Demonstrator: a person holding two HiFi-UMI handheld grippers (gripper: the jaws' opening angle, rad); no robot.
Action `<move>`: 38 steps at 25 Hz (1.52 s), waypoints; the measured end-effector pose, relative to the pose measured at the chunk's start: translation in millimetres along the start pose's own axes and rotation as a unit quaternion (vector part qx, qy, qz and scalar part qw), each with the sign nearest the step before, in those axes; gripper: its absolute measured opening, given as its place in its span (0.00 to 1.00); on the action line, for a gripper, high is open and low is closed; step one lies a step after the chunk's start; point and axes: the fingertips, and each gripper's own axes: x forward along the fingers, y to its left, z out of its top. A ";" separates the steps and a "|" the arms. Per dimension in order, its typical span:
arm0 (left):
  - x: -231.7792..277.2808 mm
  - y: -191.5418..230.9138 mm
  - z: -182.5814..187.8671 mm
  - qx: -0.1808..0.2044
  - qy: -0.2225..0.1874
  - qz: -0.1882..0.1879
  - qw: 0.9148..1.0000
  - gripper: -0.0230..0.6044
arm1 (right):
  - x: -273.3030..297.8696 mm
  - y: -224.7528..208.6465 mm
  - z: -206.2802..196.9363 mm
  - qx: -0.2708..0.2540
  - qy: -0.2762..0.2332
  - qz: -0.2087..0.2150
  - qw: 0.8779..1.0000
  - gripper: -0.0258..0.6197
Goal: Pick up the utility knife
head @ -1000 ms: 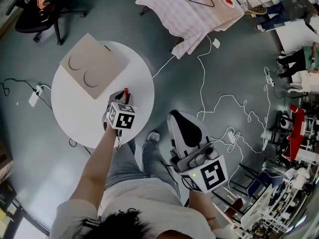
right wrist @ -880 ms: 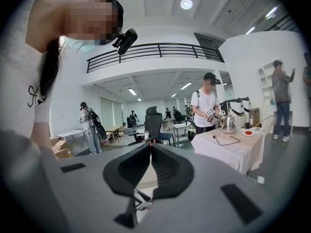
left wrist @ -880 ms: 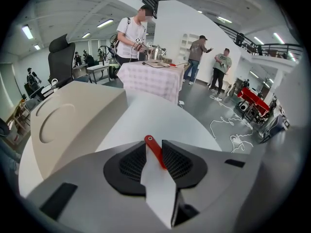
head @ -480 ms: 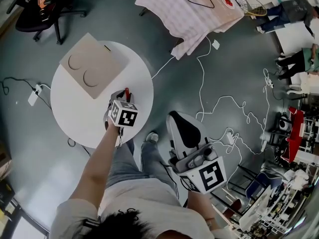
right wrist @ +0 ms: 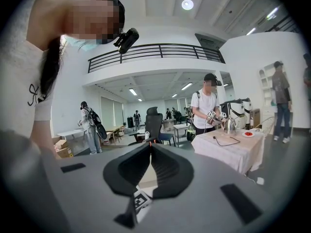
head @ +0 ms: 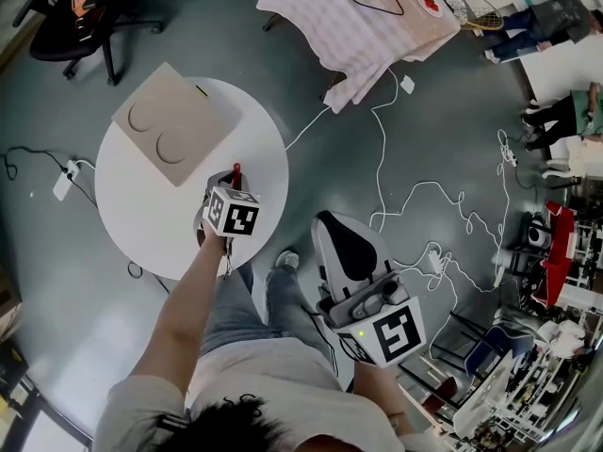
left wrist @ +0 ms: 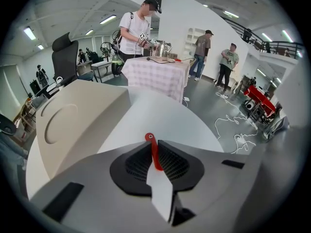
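While the left gripper (left wrist: pixel 153 143) clamps it, utility knife (left wrist: pixel 160 181) points forward.

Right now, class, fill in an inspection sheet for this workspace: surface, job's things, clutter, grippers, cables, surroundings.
Surface: round white table.
Job's things: red utility knife, clamped in the left gripper over the table.
Clutter: beige board with two round recesses, at the table's far edge.
Grippers: left shut on the knife; right gripper shut, empty, off the table.
Cables: white cable looping over the floor; power strip beside the table.
Surroundings: office chair, checked-cloth table, people.
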 end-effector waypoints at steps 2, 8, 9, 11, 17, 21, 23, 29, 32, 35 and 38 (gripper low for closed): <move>-3.4 2.1 -0.1 0.002 -0.007 0.004 1.000 0.10 | -2.0 0.0 0.5 -0.002 0.000 0.001 1.000 0.06; -11.5 10.4 -5.8 0.002 -0.015 0.012 1.000 0.05 | -3.7 2.3 2.7 -0.005 -0.005 0.006 1.000 0.06; -13.3 11.1 -5.5 -0.002 -0.019 0.012 1.000 0.05 | -3.8 3.3 3.4 -0.006 -0.005 0.008 1.000 0.06; -15.7 10.5 -3.0 -0.002 -0.027 0.013 1.000 0.05 | -4.5 5.1 4.4 -0.006 -0.005 0.011 1.000 0.06; -9.9 -2.4 1.3 0.032 -0.031 0.007 0.999 0.08 | -8.5 10.4 2.8 -0.010 -0.003 0.011 1.000 0.06; -2.5 -2.7 -3.9 0.027 -0.012 0.005 1.000 0.15 | -11.4 8.8 2.3 -0.010 -0.003 0.005 1.000 0.06; -0.3 -3.9 -6.5 0.030 -0.005 0.005 1.000 0.15 | -12.5 7.7 1.5 -0.009 -0.003 0.002 1.000 0.06; 1.4 -5.9 -6.9 0.019 0.010 0.003 1.000 0.15 | -14.0 6.7 1.3 -0.008 -0.006 0.001 1.000 0.06; 1.0 -6.3 -8.1 0.027 0.014 -0.004 1.000 0.13 | -14.1 8.4 2.1 -0.010 -0.006 0.004 1.000 0.06; -3.0 -3.0 -8.0 0.016 0.006 -0.010 1.000 0.12 | -14.1 8.6 3.6 -0.012 -0.007 0.007 1.000 0.06; -12.6 -0.4 -6.8 0.002 -0.012 -0.013 1.000 0.12 | -15.5 8.0 3.6 -0.012 -0.007 0.011 1.000 0.06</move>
